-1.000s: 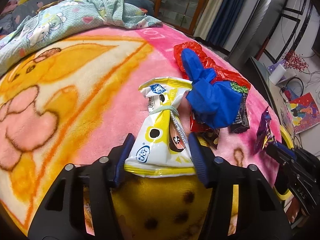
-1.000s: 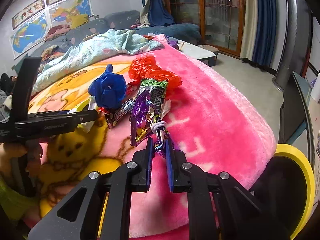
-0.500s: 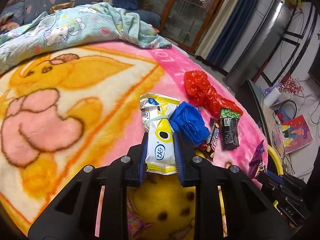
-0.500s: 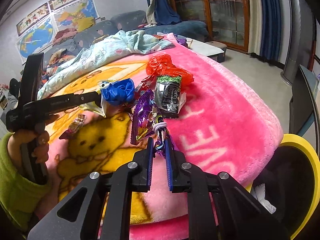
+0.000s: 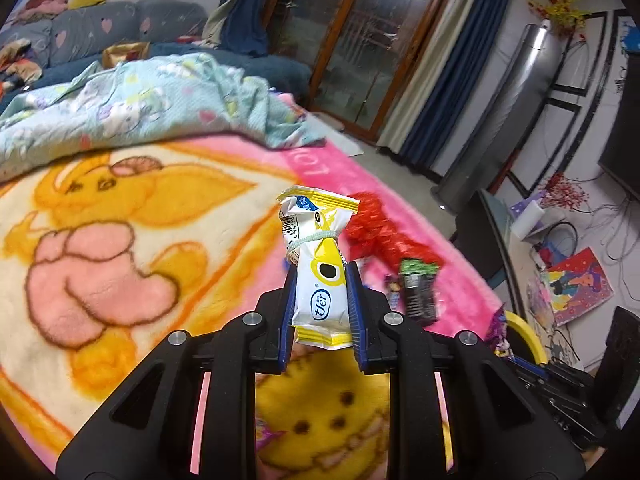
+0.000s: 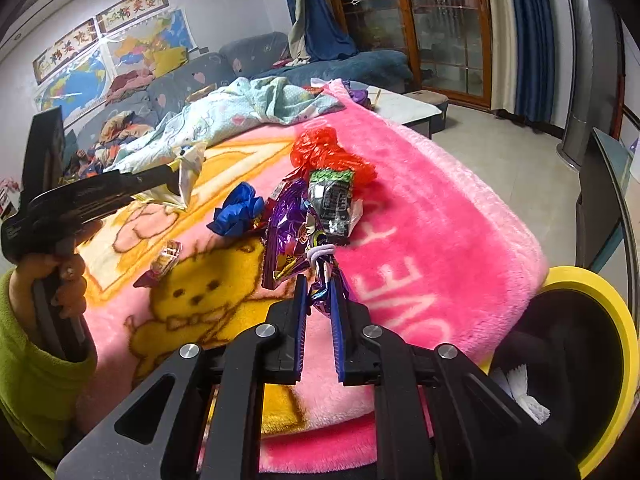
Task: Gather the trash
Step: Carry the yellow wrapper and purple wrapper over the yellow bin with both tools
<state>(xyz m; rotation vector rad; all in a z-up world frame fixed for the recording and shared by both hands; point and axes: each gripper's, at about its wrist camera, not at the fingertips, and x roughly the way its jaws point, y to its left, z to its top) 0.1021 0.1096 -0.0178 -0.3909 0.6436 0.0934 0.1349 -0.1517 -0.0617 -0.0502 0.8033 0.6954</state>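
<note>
Yellow-and-white crinkly snack wrapper [image 5: 320, 276], cinched near the top with a pale rubber band, is pinched by its lower half between the pads of your left gripper [image 5: 322, 300], jaws pressed in on it, and it hangs clear above the fuzzy pink cartoon blanket [image 5: 120, 280], so that one's ready to carry off. Your right gripper [image 6: 320, 304] has its jaws nearly together on the twisted tail of a shiny purple foil wrapper [image 6: 290, 236], grabbing below its white band, probably because that's the skinniest, easiest bit to clamp. From that purple wrapper: a black packet with a green top [image 6: 332, 200] lies just beyond it, a crumpled red plastic bag [image 6: 328, 154] further back, a scrunched blue bag [image 6: 240, 212] to its left, and a small candy wrapper [image 6: 164, 260] further left. The black bin with the yellow rim [image 6: 592, 280] sits off to its right, below the blanket's edge, so I'd guess both hands head there for the drop.
</note>
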